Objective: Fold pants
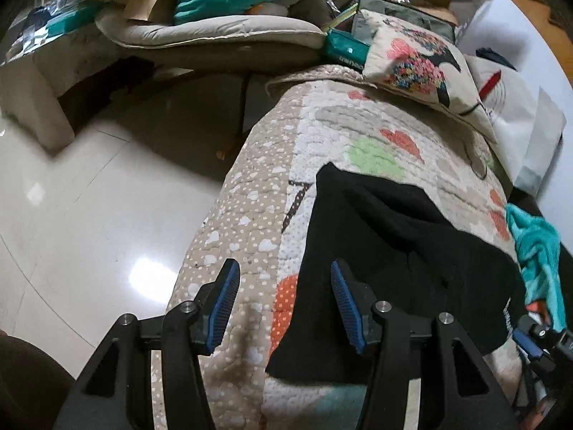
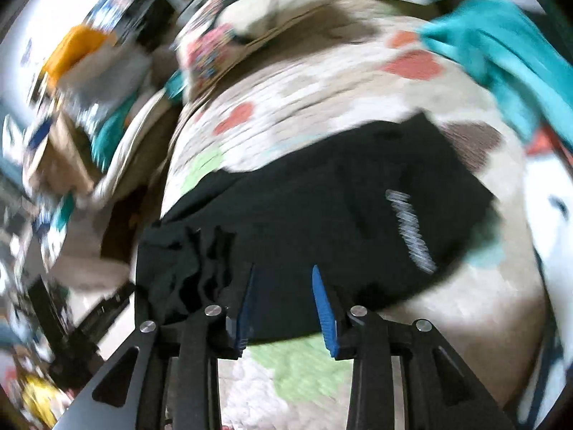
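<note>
A: Where are the pants [image 1: 394,251]?
B: On the quilt [image 1: 250,215], just past your left gripper [image 1: 283,279], which is wide open.
A: And your right gripper [image 2: 284,283]?
B: Open over the pants' near edge.

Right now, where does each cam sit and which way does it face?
Left wrist: on the left gripper, looking forward and down along the quilt edge toward the pillow; open fingers frame the pants edge, floor left.
Right wrist: on the right gripper, blurred by motion, low over the pants; open fingers show.
Shared: pants, quilt, teal cloth.
</note>
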The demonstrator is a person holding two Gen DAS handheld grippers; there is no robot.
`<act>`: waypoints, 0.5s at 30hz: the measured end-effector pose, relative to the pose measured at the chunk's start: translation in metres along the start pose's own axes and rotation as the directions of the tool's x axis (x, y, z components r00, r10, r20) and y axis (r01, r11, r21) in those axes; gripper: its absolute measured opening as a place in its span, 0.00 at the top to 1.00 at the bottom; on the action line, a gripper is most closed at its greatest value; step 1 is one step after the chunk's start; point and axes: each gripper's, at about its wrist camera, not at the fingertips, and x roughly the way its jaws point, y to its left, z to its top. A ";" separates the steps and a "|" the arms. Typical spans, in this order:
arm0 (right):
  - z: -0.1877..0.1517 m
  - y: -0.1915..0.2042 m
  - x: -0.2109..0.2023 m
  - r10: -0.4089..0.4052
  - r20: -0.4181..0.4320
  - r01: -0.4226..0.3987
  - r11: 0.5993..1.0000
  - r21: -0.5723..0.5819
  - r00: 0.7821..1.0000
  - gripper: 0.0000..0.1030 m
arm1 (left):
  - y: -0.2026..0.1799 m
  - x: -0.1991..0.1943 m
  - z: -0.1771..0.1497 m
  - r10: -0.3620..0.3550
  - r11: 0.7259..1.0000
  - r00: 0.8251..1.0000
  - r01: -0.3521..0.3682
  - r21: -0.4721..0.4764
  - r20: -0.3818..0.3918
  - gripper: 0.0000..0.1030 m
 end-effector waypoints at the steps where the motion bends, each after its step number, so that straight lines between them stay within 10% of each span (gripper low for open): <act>1: -0.001 -0.009 -0.003 0.000 0.012 0.000 0.999 0.043 1.000 0.62 | -0.001 -0.001 0.000 -0.005 1.000 1.000 0.005 0.003 -0.012 0.50; 8: -0.008 -0.051 -0.014 -0.063 0.069 0.049 0.980 0.191 0.996 0.60 | -0.056 -0.027 0.017 -0.143 0.979 0.989 0.146 0.145 -0.032 0.50; 15: -0.012 -0.067 -0.002 -0.117 0.059 0.100 0.966 0.237 0.991 0.60 | -0.181 -0.017 0.029 -0.251 0.838 0.952 0.305 0.452 -0.175 0.44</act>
